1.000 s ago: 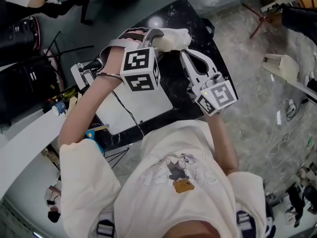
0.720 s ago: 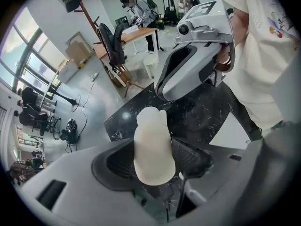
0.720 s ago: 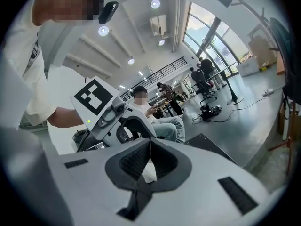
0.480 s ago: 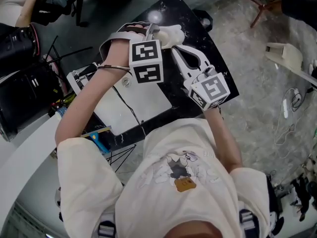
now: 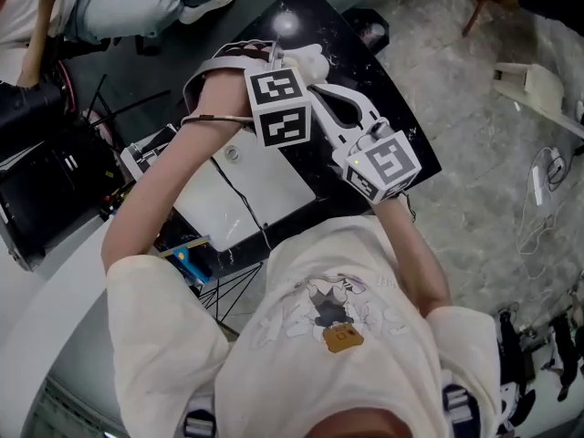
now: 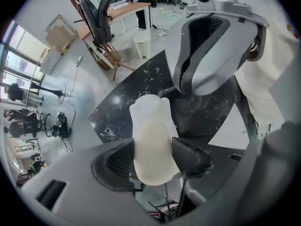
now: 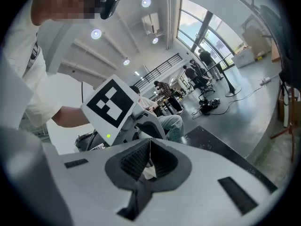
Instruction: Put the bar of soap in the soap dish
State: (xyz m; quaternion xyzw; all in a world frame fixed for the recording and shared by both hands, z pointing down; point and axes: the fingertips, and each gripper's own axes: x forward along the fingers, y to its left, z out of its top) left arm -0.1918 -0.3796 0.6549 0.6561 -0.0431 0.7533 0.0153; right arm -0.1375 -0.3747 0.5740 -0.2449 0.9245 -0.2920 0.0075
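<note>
Room: large hall, glossy grey floor (image 6: 80,112), speckled stone floor (image 5: 474,153) right of the table. Tall windows (image 7: 207,22) and round ceiling lamps (image 7: 96,34) overhead. People (image 7: 202,69) stand far off by the windows. Wooden desk (image 6: 122,11), black chair (image 6: 96,22) and cardboard box (image 6: 59,32) stand beyond the table; cables lie loose on the floor.

Surface: black table (image 5: 342,39) with white marble-like veining. White sheet (image 5: 265,185) covers its near left part, with a dark cable (image 5: 239,199) running across it.

Markings: each gripper carries a cube with black-and-white square markers, left cube (image 5: 283,108), right cube (image 5: 383,164). Shirt (image 5: 383,272) is cream with a cartoon print (image 5: 328,318) on the chest; no lettering can be read.

Item 1: soap (image 6: 151,131). Cream, rounded, with a whiter translucent part at its far end; whether that part is the dish cannot be told. It is held over the far end of the table.

Item 2: left gripper (image 6: 153,159). Both ribbed pads are pressed against the sides of the soap.

Item 3: right gripper (image 7: 149,161). Its pads meet, and a pale scrap shows through the gap below them. It lies just right of the left gripper, with its jaws pointing far-left, near the soap.
</note>
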